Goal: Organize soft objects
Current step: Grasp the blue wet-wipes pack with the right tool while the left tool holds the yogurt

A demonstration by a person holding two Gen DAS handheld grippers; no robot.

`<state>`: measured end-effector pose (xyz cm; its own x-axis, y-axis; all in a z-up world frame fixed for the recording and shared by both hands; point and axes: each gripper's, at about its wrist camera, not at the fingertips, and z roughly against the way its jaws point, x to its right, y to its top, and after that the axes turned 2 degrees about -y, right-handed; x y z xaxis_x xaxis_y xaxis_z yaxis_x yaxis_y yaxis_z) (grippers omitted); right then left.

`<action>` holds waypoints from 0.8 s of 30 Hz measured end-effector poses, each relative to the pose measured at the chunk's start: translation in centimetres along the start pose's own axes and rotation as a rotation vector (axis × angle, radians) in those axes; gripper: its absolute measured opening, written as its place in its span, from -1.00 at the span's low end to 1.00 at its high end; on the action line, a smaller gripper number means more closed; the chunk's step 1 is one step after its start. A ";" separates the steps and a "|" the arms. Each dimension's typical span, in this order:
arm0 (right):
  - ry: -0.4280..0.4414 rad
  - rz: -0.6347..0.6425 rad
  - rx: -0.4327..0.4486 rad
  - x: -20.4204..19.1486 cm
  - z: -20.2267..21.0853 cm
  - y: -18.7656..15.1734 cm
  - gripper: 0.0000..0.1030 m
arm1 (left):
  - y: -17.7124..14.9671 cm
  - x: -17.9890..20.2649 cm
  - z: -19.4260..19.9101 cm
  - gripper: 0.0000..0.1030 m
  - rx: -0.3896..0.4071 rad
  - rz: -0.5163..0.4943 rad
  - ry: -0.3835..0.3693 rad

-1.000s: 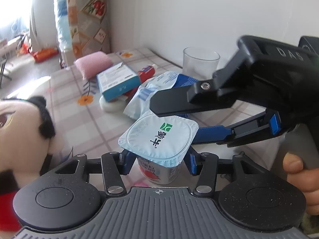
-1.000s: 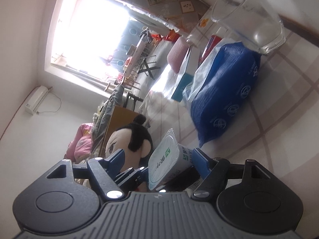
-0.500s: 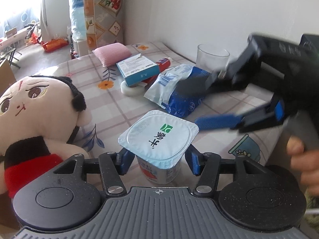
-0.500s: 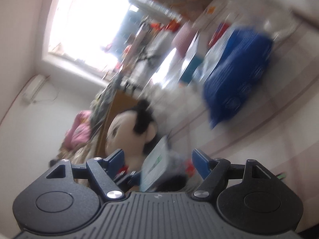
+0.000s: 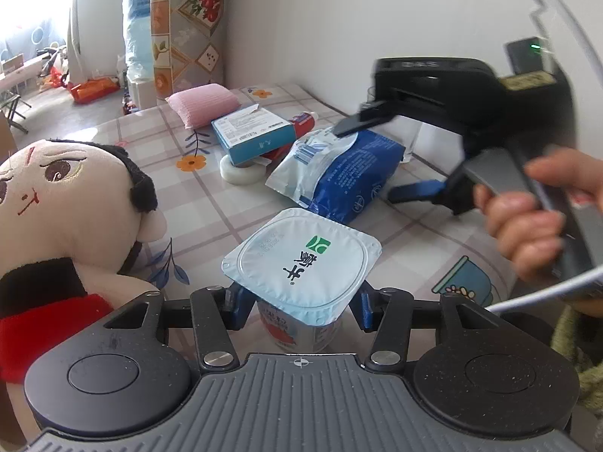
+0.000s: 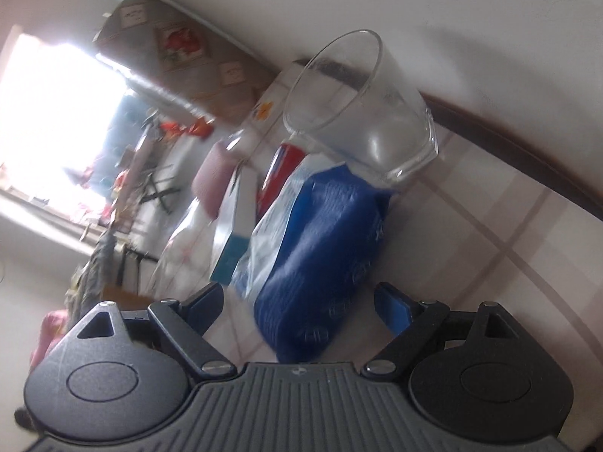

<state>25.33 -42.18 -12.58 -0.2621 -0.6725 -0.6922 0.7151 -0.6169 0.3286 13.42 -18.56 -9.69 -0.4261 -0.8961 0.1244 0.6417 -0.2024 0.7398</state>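
Note:
My left gripper [image 5: 297,301] holds a yogurt cup [image 5: 301,260] with a pale blue foil lid, and its jaws are closing on the cup's sides. A plush doll [image 5: 68,203] with black hair and a red collar lies at the left. A blue and white soft pack [image 5: 339,173] lies mid-table. My right gripper [image 5: 365,162], in a person's hand, hovers at that pack with its jaws opening. In the right wrist view the pack [image 6: 312,248] sits between and ahead of the right gripper [image 6: 301,301], whose pads do not touch it. A pink sponge [image 5: 203,103] lies at the far end.
On the checked tablecloth [image 5: 211,218] lie a blue box [image 5: 252,133], a white tape roll [image 5: 241,169] and a red tube [image 5: 301,118]. A clear glass [image 6: 358,113] stands behind the pack by the wall. The table's left edge runs past the doll.
The right gripper has drawn away from the yogurt cup, swung toward the blue pack and widened. The left gripper kept the cup and shifted, bringing the doll into view.

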 end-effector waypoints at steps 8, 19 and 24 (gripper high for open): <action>-0.073 0.033 0.045 -1.3 -2.0 0.0 0.17 | -0.4 -0.5 0.2 -0.02 0.017 -0.005 -0.032; -0.079 0.127 0.094 -0.8 1.6 -0.5 -0.40 | -0.4 -0.9 0.2 -0.02 0.018 0.007 -0.047; -0.233 0.441 0.161 -3.7 6.4 -1.5 -0.49 | -0.5 -1.0 0.4 -0.02 0.017 0.012 -0.048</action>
<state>21.08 -41.31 -6.41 -0.1089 -0.9443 -0.3105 0.6863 -0.2974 0.6638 13.28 -17.42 -9.93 -0.4486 -0.8784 0.1647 0.6363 -0.1845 0.7491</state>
